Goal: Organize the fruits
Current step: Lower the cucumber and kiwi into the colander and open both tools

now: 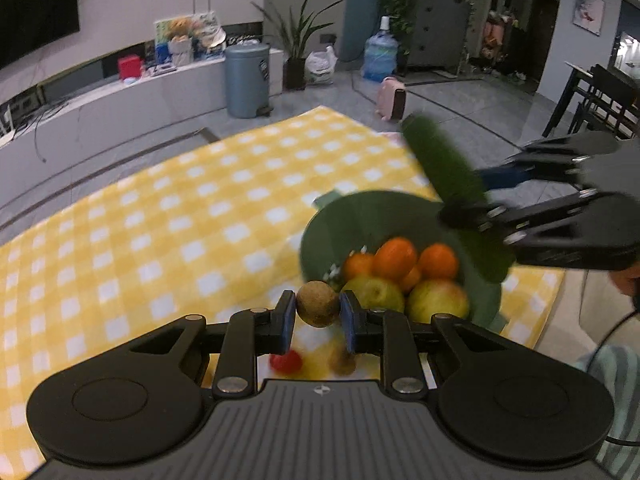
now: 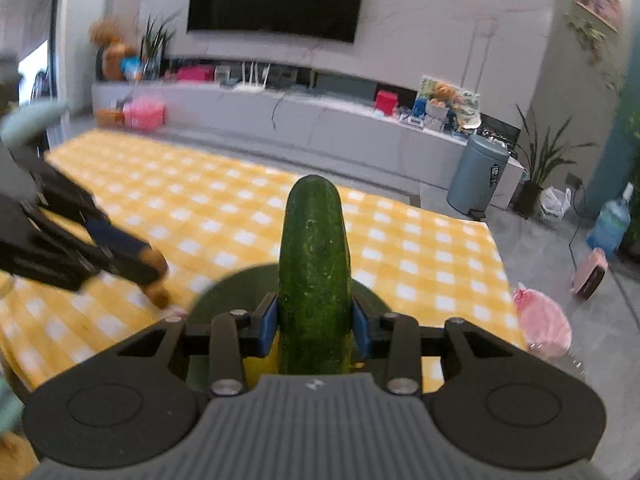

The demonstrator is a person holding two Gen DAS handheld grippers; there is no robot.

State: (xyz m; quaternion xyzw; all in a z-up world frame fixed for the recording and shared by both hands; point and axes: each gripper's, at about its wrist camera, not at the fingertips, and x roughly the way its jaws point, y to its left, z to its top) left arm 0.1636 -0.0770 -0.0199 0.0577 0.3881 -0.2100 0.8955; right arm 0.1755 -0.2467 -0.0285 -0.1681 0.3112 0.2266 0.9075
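Note:
My left gripper [image 1: 318, 312] is shut on a small round brown fruit [image 1: 318, 304], held above the table just left of a green bowl [image 1: 332, 228]. The bowl holds oranges [image 1: 396, 258] and yellow-green apples [image 1: 438, 300]. My right gripper [image 2: 314, 322] is shut on a green cucumber [image 2: 314, 272] that points forward over the bowl [image 2: 244, 280]. In the left wrist view the right gripper [image 1: 472, 208] holds the cucumber [image 1: 444, 160] above the bowl's far right rim. The left gripper [image 2: 156, 280] shows at the left of the right wrist view.
A yellow-and-white checked cloth [image 1: 160, 216] covers the table. A red fruit [image 1: 286, 361] and another brown fruit [image 1: 342, 362] lie on it under my left gripper. A grey bin [image 1: 246, 80], a water jug [image 1: 380, 54] and a pink heater [image 1: 392, 98] stand on the floor beyond.

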